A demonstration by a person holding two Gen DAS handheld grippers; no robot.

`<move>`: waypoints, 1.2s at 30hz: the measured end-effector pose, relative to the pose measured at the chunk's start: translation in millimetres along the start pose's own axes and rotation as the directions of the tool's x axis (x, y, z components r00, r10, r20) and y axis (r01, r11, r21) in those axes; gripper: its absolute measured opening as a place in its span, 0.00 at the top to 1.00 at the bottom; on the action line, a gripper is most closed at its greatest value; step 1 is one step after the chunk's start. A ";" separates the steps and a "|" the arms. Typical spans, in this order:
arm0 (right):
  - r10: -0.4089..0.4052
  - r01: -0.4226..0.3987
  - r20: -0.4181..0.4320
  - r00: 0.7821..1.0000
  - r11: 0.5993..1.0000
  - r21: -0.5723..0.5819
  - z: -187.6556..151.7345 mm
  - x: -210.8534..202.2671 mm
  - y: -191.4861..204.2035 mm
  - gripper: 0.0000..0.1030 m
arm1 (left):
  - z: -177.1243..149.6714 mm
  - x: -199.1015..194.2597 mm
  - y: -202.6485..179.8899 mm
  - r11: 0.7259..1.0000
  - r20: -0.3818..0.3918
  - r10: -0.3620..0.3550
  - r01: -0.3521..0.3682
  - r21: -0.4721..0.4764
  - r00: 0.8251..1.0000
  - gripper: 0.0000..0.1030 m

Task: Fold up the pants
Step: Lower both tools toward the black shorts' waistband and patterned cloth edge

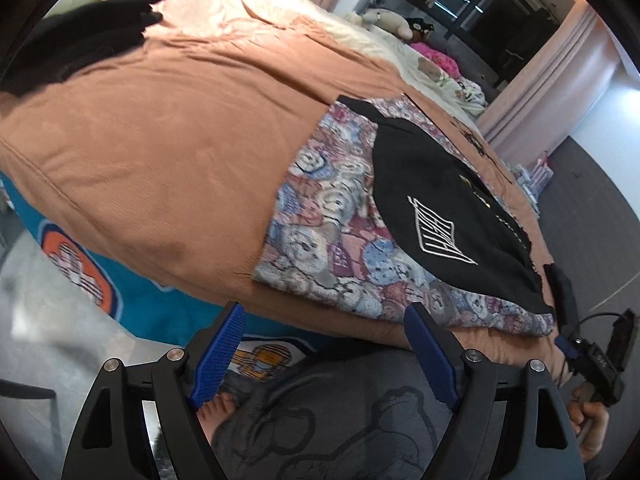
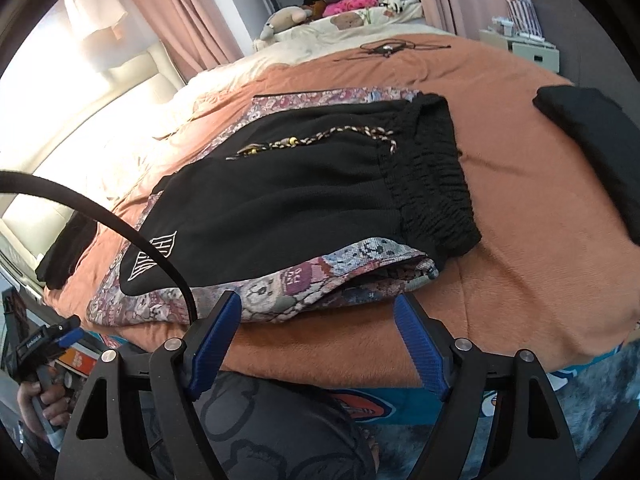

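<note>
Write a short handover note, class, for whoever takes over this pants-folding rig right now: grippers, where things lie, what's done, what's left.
Left gripper: open, empty, short of the bed's near edge.
Right gripper: open, empty, just before the near edge of the pants.
Black pants with patterned side panels: lying flat on the orange blanket, elastic waistband towards the right in the right wrist view, logo end to the left. They look doubled leg over leg.
Other black garments lie apart, untouched.
Left: probably grip the near edge and fold the pants shorter.

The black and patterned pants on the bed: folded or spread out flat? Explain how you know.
Folded. The pants lie as a compact stack on the orange blanket, layers doubled at the near edge, below the waistband.
</note>
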State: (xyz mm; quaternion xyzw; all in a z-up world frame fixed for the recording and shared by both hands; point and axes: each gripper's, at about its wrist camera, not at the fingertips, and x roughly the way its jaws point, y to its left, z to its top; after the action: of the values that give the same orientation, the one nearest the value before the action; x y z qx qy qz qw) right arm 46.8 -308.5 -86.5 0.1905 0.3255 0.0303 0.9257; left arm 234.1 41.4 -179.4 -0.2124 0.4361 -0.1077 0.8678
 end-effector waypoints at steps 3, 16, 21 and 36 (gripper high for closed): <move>0.018 -0.018 -0.014 1.000 1.000 -0.009 4.6 9.5 -6.1 0.24 | -1.4 5.6 -2.7 0.999 -0.017 -0.038 0.038 -0.006 0.999 0.19; -0.023 0.026 -0.080 0.997 0.999 0.034 -1.6 22.3 -30.5 0.24 | -1.0 8.1 -11.8 0.982 0.046 -0.182 0.184 -0.045 0.982 0.23; -0.033 0.037 -0.072 0.997 0.998 0.053 -5.1 18.6 -35.0 0.24 | 3.4 17.4 -2.1 0.982 0.033 -0.169 0.171 -0.086 0.985 0.23; -0.010 0.015 -0.085 0.996 0.998 0.066 -4.1 26.0 -42.6 0.24 | 14.6 15.2 13.5 0.983 0.072 -0.139 0.146 -0.109 0.988 0.23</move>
State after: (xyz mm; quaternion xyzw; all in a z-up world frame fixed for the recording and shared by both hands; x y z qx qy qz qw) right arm 61.8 -341.9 -120.6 0.2176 0.3662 0.0218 0.9045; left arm 255.0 51.8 -188.7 -0.2954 0.3970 -0.1376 0.8580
